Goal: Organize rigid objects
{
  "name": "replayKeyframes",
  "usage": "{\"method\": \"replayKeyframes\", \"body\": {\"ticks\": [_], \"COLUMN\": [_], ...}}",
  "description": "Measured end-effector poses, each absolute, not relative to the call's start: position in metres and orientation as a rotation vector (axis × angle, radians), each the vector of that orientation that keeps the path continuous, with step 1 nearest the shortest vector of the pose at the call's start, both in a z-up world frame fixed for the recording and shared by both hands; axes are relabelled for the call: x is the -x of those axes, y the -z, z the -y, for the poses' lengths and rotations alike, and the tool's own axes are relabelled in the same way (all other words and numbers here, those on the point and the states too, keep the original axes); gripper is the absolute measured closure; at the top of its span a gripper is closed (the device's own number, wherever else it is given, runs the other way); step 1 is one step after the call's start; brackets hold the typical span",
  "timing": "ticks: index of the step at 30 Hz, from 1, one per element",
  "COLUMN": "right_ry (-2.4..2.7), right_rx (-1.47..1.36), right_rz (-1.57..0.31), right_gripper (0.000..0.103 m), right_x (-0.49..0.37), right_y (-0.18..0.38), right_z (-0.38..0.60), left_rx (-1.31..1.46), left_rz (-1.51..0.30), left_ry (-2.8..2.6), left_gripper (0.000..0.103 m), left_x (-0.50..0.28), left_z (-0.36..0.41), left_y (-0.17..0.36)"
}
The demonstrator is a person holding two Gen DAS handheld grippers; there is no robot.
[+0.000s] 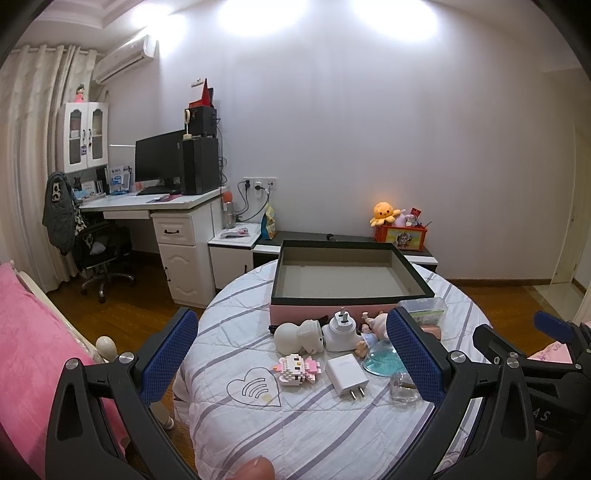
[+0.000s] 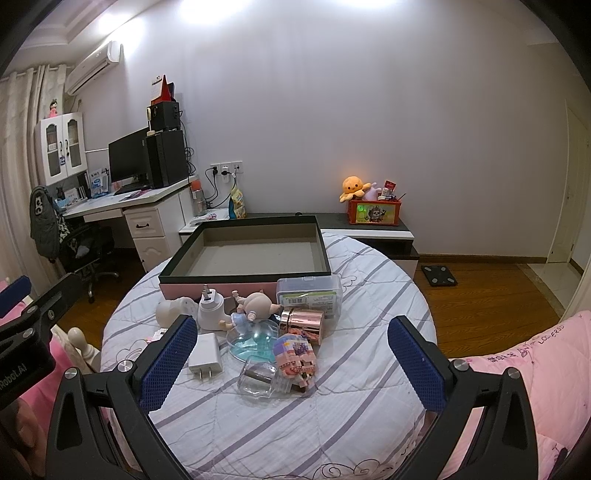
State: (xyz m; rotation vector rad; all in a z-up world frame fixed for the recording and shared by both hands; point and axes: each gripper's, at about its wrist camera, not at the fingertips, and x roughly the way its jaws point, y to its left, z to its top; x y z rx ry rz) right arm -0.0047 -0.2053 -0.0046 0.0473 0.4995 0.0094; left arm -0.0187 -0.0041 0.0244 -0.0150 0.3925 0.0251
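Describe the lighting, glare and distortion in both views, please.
Left wrist view: ceiling lights blown out to white glare, black corners, room edges bowed by the fisheye. Right wrist view: the same glare at the top, the box evenly lit and sharp, the table curved.

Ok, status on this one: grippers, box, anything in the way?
Left gripper and right gripper open, holding nothing. Box empty. Toys, chargers on table, untouched. Nothing blocking.

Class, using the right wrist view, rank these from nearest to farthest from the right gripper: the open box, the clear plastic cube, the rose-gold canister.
From the right gripper, jaws open:
1. Clear plastic cube, nearest, between the jaws on the quilt.
2. Rose-gold canister, mid-table, lying behind the block figure.
3. Open box, farthest, at the table's back.
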Motion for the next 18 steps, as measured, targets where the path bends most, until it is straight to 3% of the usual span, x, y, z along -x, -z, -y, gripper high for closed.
{"method": "replayKeyframes", "body": {"ticks": [18], "right_ry": [-0.015], "right_rx": [-0.051], "right_rz": [-0.515], "right_gripper": [0.000], "right_x": [-0.001], "right_y": [0.012], "right_z": [0.212], "left_rx": [0.021], "left_rz": [-0.415], "left_ry": [-0.027], "left_gripper": [0.000], "left_x": [0.010], "left_z": [0.006], "left_y": [-0.014]}}
